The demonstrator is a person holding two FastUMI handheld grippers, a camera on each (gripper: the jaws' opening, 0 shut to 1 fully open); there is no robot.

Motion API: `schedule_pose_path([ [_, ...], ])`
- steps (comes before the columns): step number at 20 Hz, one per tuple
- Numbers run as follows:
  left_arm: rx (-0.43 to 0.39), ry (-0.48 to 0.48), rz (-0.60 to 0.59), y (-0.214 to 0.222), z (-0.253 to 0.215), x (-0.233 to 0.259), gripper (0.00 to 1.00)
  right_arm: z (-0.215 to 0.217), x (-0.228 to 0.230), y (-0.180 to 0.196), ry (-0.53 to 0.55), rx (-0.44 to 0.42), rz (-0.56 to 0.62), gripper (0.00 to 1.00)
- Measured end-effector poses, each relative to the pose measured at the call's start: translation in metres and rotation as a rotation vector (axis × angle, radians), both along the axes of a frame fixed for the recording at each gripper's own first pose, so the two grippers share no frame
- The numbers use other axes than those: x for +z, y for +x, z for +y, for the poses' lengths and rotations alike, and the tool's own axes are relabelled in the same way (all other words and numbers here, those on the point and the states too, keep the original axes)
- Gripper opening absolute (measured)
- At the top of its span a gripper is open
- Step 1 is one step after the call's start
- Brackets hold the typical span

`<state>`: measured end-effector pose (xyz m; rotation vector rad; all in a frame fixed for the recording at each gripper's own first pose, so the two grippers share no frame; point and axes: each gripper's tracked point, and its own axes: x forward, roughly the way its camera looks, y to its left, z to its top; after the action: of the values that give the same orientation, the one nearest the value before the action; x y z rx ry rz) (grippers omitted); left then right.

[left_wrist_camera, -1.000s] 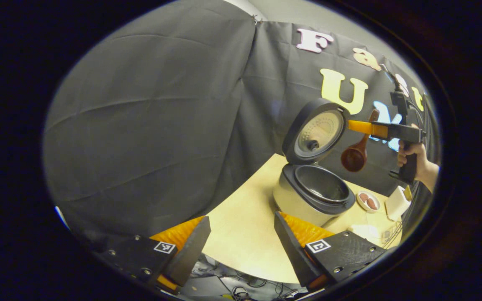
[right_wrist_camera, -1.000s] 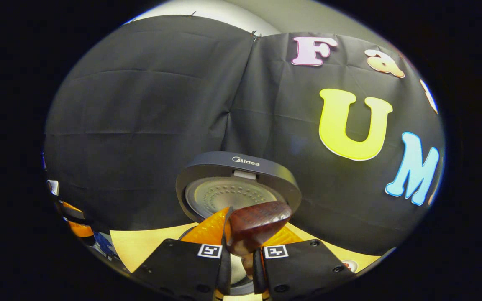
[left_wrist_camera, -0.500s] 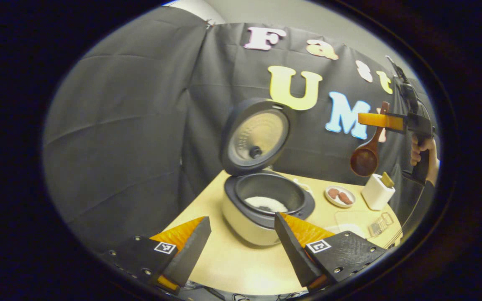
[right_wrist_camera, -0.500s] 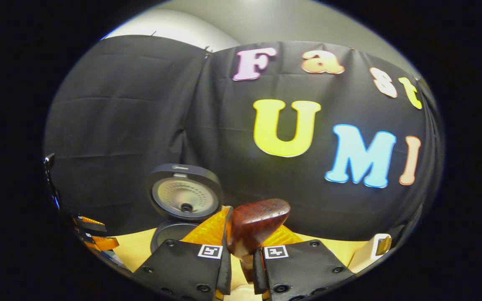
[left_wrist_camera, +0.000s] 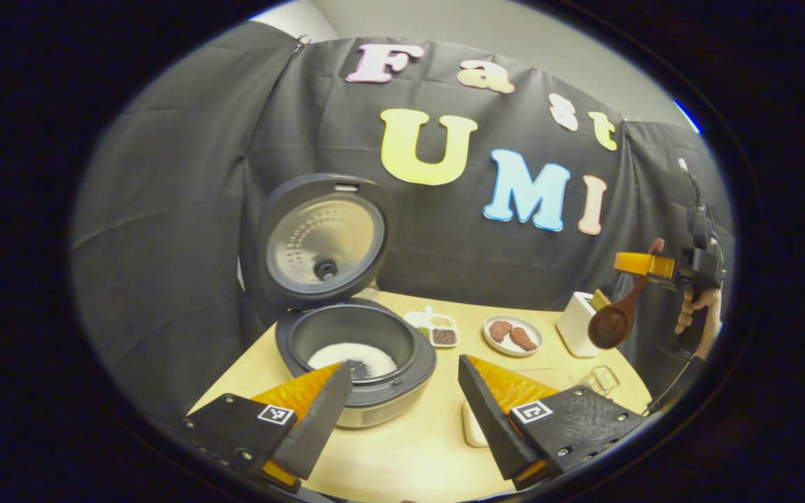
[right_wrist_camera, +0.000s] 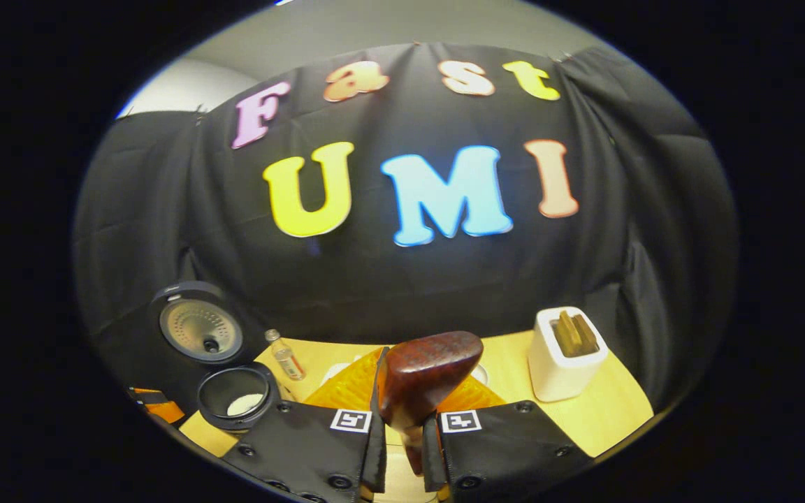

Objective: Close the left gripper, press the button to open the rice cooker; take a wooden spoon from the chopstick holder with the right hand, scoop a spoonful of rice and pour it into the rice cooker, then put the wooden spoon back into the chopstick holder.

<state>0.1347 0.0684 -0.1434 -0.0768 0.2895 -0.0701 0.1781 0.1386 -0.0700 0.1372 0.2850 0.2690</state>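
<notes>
Your right gripper (right_wrist_camera: 402, 436) has swung away from the rice cooker (left_wrist_camera: 357, 349) and now sits over the right end of the table (left_wrist_camera: 409, 447), close to the white chopstick holder (right_wrist_camera: 563, 363). A second ago the spoon hung right by the open lid (left_wrist_camera: 322, 241); now the cooker is small and far off at the left edge of the right gripper view. Both fingers are squeezed tight on the handle of the wooden spoon (right_wrist_camera: 425, 374). In the left gripper view the spoon's bowl (left_wrist_camera: 611, 327) hangs down, just beside the holder.

White rice (left_wrist_camera: 353, 358) lies in the pot, so the pouring looks done. What is left is putting the spoon back. You will need to line the spoon up over the slot in the top of the holder and lower it in gently, so the holder does not tip.

Your left gripper (left_wrist_camera: 399, 412) has its fingers wide apart and holds nothing. It floats above the near edge of the table, in front of the cooker.
</notes>
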Motion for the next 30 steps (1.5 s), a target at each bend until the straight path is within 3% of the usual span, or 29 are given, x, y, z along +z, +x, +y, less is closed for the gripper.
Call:
schedule_pose_path([
  [4,-0.012,0.015,-0.001,-0.002,-0.031,0.008,0.97,-0.065,-0.033,0.005,0.125,-0.098,0.116,0.19],
  [7,0.012,0.001,0.003,-0.009,-0.051,0.011,0.97,-0.108,-0.051,0.011,0.178,-0.168,0.158,0.22],
  [9,0.031,0.004,0.011,-0.013,-0.066,0.008,0.97,-0.130,-0.063,0.014,0.229,-0.201,0.200,0.19],
  [13,0.066,0.035,0.019,-0.022,-0.092,0.007,0.97,-0.163,-0.098,0.017,0.256,-0.248,0.280,0.22],
  [21,0.205,0.004,0.012,-0.048,-0.129,0.003,0.97,-0.170,-0.149,0.038,0.313,-0.206,0.397,0.24],
  [27,0.250,0.020,0.024,-0.072,-0.132,-0.006,0.97,-0.149,-0.173,0.040,0.287,-0.146,0.460,0.30],
  [28,0.261,0.008,0.026,-0.072,-0.129,-0.007,0.97,-0.148,-0.172,0.042,0.287,-0.143,0.450,0.25],
  [29,0.275,0.000,0.027,-0.072,-0.124,-0.006,0.97,-0.148,-0.169,0.043,0.287,-0.145,0.433,0.43],
  [30,0.292,-0.002,0.021,-0.070,-0.117,-0.003,0.97,-0.154,-0.166,0.041,0.272,-0.159,0.417,0.70],
])
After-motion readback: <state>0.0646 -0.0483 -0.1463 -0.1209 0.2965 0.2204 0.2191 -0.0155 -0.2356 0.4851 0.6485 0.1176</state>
